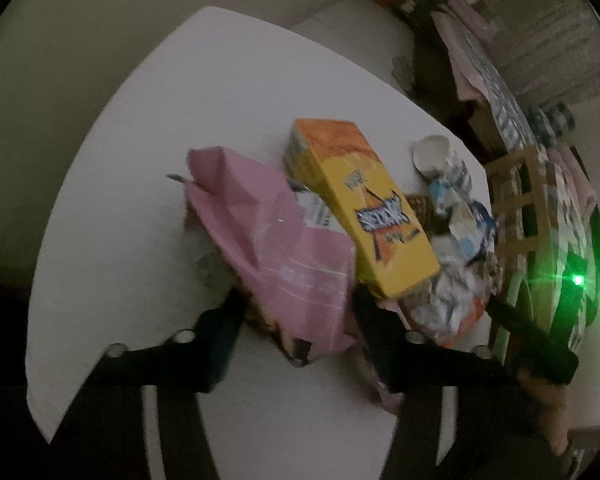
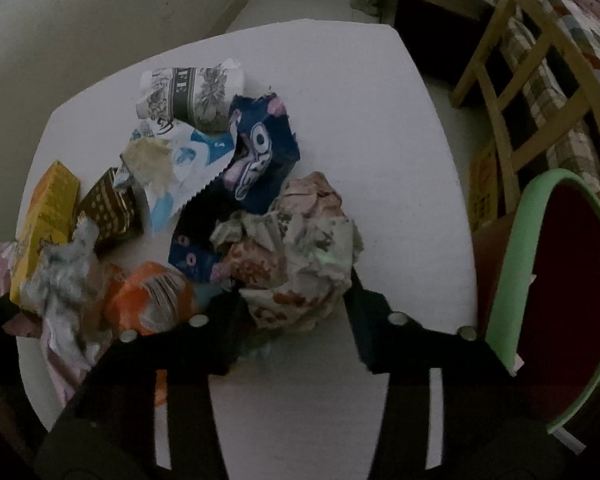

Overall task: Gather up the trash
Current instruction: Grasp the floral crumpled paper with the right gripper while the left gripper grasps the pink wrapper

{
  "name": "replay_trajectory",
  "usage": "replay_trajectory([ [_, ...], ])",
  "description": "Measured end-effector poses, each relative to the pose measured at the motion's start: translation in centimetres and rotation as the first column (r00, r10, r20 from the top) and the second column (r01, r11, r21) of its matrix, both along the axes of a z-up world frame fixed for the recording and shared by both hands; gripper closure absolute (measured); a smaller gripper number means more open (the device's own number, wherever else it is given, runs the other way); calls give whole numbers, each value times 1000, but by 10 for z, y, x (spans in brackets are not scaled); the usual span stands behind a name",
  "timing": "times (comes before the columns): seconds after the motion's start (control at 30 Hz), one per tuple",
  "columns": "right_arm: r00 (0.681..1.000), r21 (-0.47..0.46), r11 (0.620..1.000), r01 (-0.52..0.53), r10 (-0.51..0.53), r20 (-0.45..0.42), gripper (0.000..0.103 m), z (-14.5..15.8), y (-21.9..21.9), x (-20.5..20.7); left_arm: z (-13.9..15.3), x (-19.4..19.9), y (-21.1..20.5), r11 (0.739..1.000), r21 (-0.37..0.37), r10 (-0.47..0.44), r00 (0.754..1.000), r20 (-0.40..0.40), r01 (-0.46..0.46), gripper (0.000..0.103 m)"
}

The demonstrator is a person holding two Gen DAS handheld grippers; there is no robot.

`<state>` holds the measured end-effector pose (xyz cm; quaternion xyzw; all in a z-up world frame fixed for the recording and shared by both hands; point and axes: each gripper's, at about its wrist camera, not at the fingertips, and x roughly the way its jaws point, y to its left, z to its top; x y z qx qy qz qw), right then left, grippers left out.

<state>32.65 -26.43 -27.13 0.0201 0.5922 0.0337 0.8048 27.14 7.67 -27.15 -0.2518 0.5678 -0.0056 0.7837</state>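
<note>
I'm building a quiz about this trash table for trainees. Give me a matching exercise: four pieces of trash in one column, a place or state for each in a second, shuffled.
Things:
1. pink bag
2. crumpled paper ball
3. yellow carton
4. paper cup

Places or states:
A. lying on its side at the far end of the pile
B. between the jaws of the right gripper
C. between the jaws of the left gripper
D. leaning on the pink bag

Pairs: 1-C, 2-B, 3-D, 4-A
</note>
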Motion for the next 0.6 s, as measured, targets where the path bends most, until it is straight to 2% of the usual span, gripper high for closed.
replay_trajectory([
  [0.07,1000,11,1000,13,-13,12,67,3,-5,-3,4,-1,-5,1000,22,-15,1000,3,15,62],
  [0.2,999,20,1000,25,-25,47,68,16,-12,-8,14,-4,-5,998,68,-16,1000,3,15,66],
  [0.6,987,5,1000,-4,3,162,68,66,-15,-40,60,-40,14,977,213,-6,998,60,-7,67],
])
